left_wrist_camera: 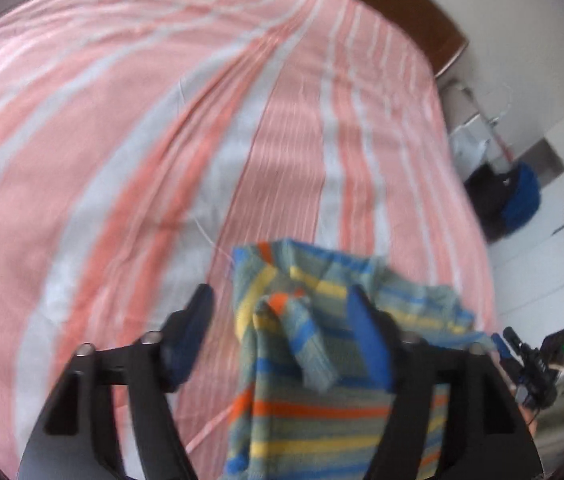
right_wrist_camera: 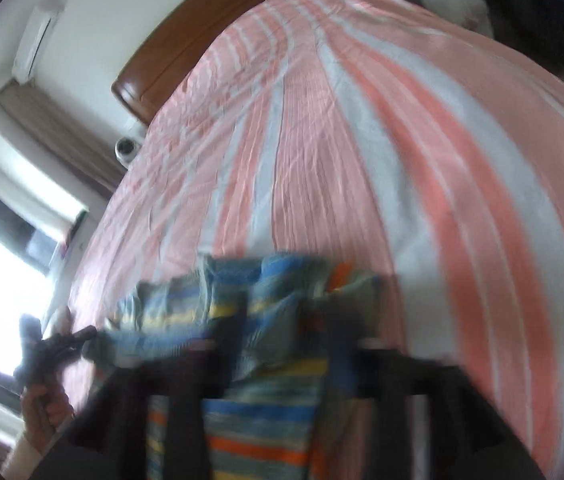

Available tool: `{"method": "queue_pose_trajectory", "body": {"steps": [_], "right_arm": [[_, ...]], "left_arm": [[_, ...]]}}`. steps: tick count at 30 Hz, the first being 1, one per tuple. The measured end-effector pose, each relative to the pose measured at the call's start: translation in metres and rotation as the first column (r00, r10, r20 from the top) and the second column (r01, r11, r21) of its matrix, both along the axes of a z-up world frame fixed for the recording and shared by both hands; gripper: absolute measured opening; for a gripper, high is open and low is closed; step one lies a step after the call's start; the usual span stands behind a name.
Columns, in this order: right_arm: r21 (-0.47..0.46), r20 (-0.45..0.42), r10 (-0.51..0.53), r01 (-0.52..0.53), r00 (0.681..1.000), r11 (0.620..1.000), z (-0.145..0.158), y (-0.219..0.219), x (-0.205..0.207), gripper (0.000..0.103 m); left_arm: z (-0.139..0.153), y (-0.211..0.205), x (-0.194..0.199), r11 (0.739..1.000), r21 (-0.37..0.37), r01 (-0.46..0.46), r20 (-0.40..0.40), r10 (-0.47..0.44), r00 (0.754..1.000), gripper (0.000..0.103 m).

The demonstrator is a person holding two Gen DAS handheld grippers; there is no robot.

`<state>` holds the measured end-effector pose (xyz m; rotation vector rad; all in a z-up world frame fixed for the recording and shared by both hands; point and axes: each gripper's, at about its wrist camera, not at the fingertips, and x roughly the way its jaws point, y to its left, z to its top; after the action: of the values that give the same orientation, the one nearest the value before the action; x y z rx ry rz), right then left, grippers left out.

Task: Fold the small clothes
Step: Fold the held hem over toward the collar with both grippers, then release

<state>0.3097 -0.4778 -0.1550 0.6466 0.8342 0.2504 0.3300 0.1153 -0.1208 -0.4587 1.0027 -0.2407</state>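
Where the fisheye rim cuts in, loses the edges of the pink-and-white striped bedspread; fills most of both views, soft and smeared in the right wrist view. Shows only a curved brown strip of headboard, rest behind the bedspread. Beside the bed, a dark heap with a blue patch, too blurred to name.

Striped garment low centre in both views, on the near end of the bedspread and up against the tools. Grey-green knit with blue, yellow and orange bands, bunched and creased, one rolled fold flopped over the middle. Lower part cut off by the frame edge, overall shape not readable. One edge stretched sideways toward the other tool in each view.

Left gripper: fingers spread wide, garment lying between them and draped against the blue-padded one. Seen again small at the side of the right wrist view, with the holding hand, cloth edge reaching it; grip there too small to judge.

Right gripper: two dark blurred fingers with cloth over and between; cannot tell if clamped or spread.
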Motion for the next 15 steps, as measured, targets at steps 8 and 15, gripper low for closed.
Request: {"method": "queue_pose_trajectory", "body": {"steps": [8, 15], "right_arm": [[0.052, -0.190, 0.341, -0.338, 0.921, 0.940, 0.014, 0.035, -0.010, 0.055], [0.192, -0.150, 0.242, -0.212, 0.959, 0.958, -0.017, 0.076, 0.062, 0.055]], "left_arm": [[-0.010, -0.054, -0.020, 0.901, -0.044, 0.432, -0.145, -0.433, 0.890, 0.086], [-0.006, -0.065, 0.048, 0.969, -0.044, 0.241, -0.074, -0.244, 0.967, 0.070]]}}
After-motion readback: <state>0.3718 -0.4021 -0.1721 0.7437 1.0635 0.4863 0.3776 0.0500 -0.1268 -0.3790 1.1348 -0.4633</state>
